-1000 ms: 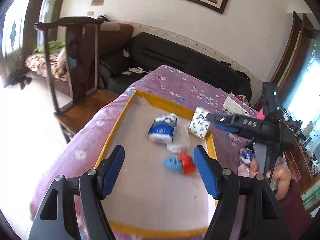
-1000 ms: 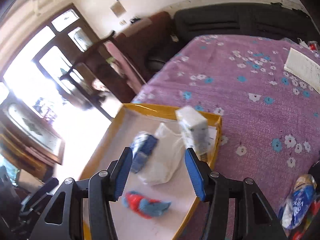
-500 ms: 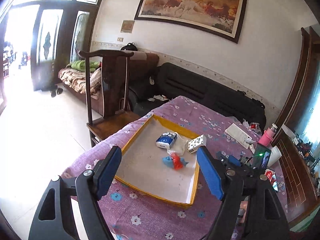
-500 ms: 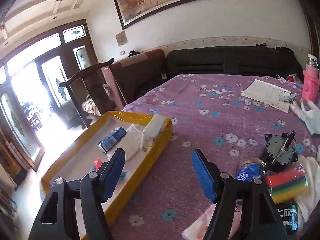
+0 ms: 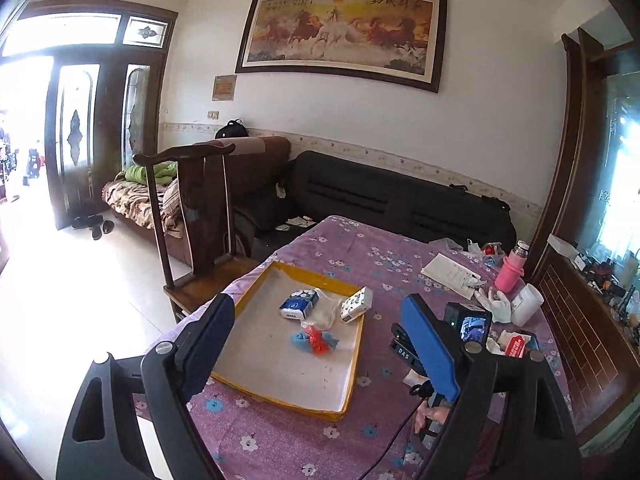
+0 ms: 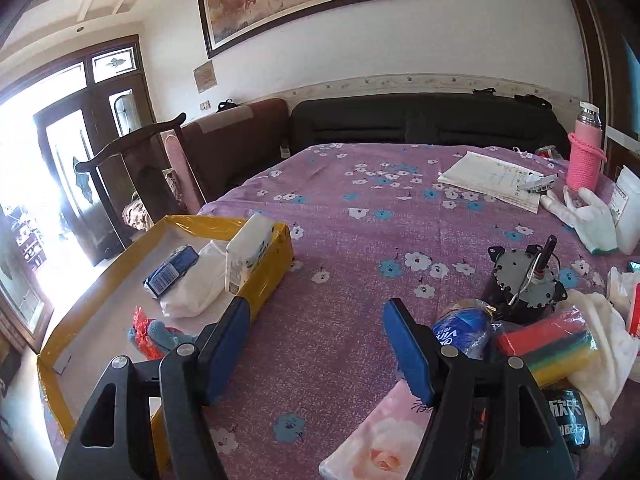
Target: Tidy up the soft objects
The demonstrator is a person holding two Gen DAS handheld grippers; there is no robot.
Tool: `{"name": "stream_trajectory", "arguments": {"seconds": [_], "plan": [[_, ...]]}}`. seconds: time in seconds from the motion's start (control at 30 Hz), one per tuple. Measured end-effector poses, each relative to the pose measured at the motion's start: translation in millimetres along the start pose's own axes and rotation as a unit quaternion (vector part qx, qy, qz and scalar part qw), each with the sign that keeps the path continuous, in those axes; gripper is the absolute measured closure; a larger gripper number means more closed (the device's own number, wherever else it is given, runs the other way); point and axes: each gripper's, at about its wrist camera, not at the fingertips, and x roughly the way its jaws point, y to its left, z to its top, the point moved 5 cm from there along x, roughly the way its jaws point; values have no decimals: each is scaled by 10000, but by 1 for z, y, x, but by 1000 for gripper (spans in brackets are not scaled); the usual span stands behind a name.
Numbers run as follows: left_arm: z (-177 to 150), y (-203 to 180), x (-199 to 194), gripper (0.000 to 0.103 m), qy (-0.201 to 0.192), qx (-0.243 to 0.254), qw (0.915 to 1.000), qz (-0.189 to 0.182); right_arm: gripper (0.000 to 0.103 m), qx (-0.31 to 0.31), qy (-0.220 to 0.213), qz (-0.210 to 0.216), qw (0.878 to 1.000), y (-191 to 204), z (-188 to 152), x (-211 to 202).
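Note:
A yellow-rimmed tray (image 5: 320, 277) (image 6: 268, 276) lies on the purple flowered cloth. It holds a blue tissue pack (image 5: 299, 304) (image 6: 172, 270), a white bag (image 5: 326, 312) (image 6: 200, 284), a blue-and-red soft toy (image 5: 316, 340) (image 6: 154, 334) and a white patterned tissue pack (image 5: 357, 305) (image 6: 248, 254) leaning on its right wall. My left gripper (image 5: 320, 350) hovers high and back from the tray, its jaws opening with nothing between them. My right gripper (image 6: 318, 344) is open and empty over bare cloth just right of the tray.
By the right gripper lie a blue wipes pack (image 6: 460, 330), a striped sponge (image 6: 548, 344), a white towel (image 6: 600, 340), a pink floral tissue pack (image 6: 380, 440) and a small motor (image 6: 524, 280). Farther back are papers (image 6: 496, 180), a white glove (image 6: 584, 216) and a pink bottle (image 6: 584, 156). A wooden chair (image 5: 192, 208) stands left of the table.
Both grippers have drawn back from the tray. The left one rose and its jaws widened. The right one swung right, off the tray, with wider jaws, leaving the white tissue pack at the tray's wall.

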Motion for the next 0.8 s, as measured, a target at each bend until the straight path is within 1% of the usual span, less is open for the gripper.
{"name": "stream_trajectory", "arguments": {"seconds": [0.1, 0.2, 0.3, 0.37, 0.4, 0.47, 0.5, 0.53, 0.57, 0.6, 0.67, 0.7, 0.73, 0.8], "plan": [[-9, 1, 14, 18, 197, -105, 9996, -167, 29, -77, -102, -71, 9999, 1, 2, -4], [-19, 0, 30, 18, 401, -215, 9979, -466, 29, -178, -310, -140, 9993, 3, 8, -14], [-28, -8, 55, 18, 610, -359, 9935, -894, 28, -130, -557, -125, 9983, -1, 22, -34], [-35, -20, 78, 18, 845, -413, 9882, -1212, 23, -69, -763, -104, 9970, -9, 31, -54], [-38, -26, 86, 18, 941, -379, 9862, -1310, 22, -98, -924, -229, 9954, -16, 34, -69], [-45, -40, 106, 18, 1113, -202, 9832, -1431, 14, -127, -1243, -589, 9904, -36, 34, -99], [-49, -46, 113, 18, 1168, -144, 9823, -1460, 8, -135, -1339, -758, 9880, -49, 32, -111], [-54, -53, 125, 18, 1278, -76, 9799, -1530, 7, -144, -1389, -888, 9862, -59, 29, -119], [-58, -59, 135, 18, 1370, -41, 9780, -1576, 7, -158, -1411, -1116, 9836, -76, 25, -128], [-62, -64, 143, 18, 1456, -18, 9763, -1602, 7, -160, -1383, -1292, 9818, -89, 22, -131], [-75, -80, 164, 18, 1723, 49, 9703, -1699, 7, -67, -1218, -1663, 9785, -125, 15, -132], [-82, -87, 170, 18, 1825, 82, 9677, -1736, 8, 29, -1137, -1762, 9778, -139, 12, -132], [-91, -96, 179, 18, 1953, 146, 9645, -1769, 8, 201, -1048, -1826, 9774, -156, 8, -130], [-110, -117, 194, 18, 2200, 363, 9585, -1778, 8, 655, -906, -1800, 9773, -185, -1, -126]]}}
